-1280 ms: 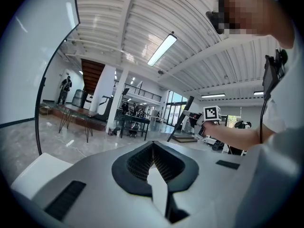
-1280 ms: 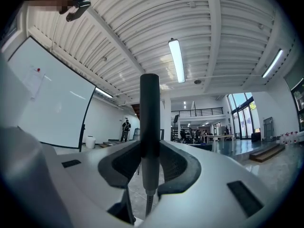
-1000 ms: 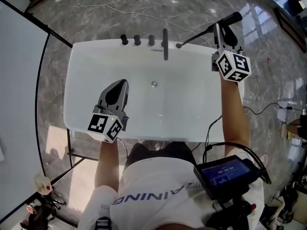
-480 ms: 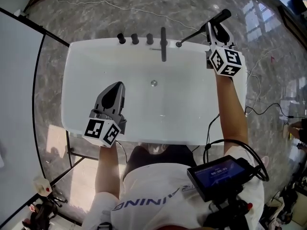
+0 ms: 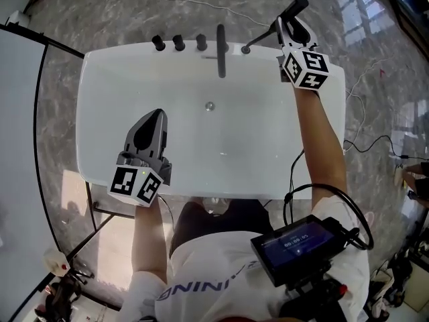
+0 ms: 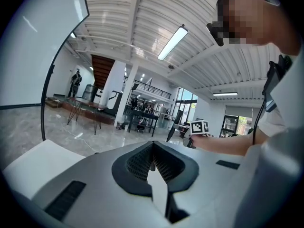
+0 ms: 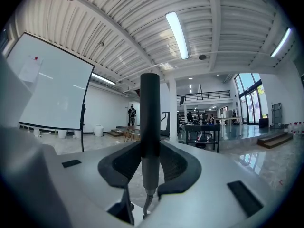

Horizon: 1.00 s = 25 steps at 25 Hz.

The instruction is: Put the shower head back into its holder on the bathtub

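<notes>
currently the shower head (image 5: 295, 8) is gripped in the right claw (image 5: 289, 24), at the far right corner of the white bathtub (image 5: 94, 113). in the right gripper view its handle is seen upright between the two jaws, which are pressed on it from both sides; the upper part is dark, the lower part is grey, and a thin hose (image 7: 147, 201) is seen curling out below it. in the head view the dark end of the shower head is shown past the far rim, against the marble floor (image 5: 134, 12). a thin dark line is seen running from the handle down to a small dark fitting (image 5: 246, 47) on the far rim; whether this fitting is the holder cannot be told. the shower head is not seated in it.

along the same rim three black knobs (image 5: 179, 42) are lined up, with a black spout (image 5: 221, 41) between them and the fitting. a round drain (image 5: 209, 105) is seen in the tub floor.

the left claw (image 5: 157, 114) is held over the near left part of the tub, well apart from the shower head. in the left gripper view its jaws are closed together with nothing between them. its marker cube (image 5: 135, 183) is shown near the front rim.

a small screen (image 5: 295, 247) is carried at the person's chest, with cables looped beside it. a whiteboard (image 5: 27, 146) is seen at the left edge.
</notes>
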Tool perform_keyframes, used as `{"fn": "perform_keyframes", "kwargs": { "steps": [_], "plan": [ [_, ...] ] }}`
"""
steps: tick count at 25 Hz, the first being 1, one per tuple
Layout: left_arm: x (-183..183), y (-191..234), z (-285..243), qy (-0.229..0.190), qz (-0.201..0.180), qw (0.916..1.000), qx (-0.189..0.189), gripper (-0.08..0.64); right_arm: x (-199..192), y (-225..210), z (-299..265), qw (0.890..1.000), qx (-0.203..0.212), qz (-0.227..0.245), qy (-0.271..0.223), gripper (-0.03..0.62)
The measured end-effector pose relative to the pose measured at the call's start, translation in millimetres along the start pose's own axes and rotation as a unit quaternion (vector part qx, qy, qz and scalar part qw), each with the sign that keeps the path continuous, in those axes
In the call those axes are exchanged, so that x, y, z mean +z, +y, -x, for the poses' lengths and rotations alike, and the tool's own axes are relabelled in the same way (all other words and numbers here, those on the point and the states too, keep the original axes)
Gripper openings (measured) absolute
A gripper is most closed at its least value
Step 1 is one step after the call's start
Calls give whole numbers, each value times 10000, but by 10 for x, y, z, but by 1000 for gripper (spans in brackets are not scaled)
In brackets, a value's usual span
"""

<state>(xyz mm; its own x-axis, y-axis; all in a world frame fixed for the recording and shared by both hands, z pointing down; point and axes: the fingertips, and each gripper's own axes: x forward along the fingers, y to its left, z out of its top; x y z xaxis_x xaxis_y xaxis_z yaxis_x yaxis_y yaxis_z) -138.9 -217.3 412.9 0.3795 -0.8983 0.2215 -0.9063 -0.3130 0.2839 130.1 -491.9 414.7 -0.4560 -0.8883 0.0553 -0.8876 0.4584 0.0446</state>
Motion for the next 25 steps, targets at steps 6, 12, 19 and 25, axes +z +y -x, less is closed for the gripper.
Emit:
{"fn": "perform_keyframes", "kwargs": {
  "steps": [6, 12, 19, 25],
  "plan": [
    [-157, 72, -48, 86, 65, 9999, 32, 16, -298, -22, -200, 9999, 11, -54, 145, 121],
    [-332, 181, -113, 98, 142, 9998, 44, 17, -792, 17, -382, 9990, 93, -171, 400, 121],
    [-715, 359, -210, 211, 319, 9992, 139, 16, -1341, -11, -533, 9970, 99, -469, 601, 121],
    [-1027, 432, -360, 353, 372, 9986, 112, 16, -1759, -53, -732, 9957, 138, -598, 695, 121]
  ]
}}
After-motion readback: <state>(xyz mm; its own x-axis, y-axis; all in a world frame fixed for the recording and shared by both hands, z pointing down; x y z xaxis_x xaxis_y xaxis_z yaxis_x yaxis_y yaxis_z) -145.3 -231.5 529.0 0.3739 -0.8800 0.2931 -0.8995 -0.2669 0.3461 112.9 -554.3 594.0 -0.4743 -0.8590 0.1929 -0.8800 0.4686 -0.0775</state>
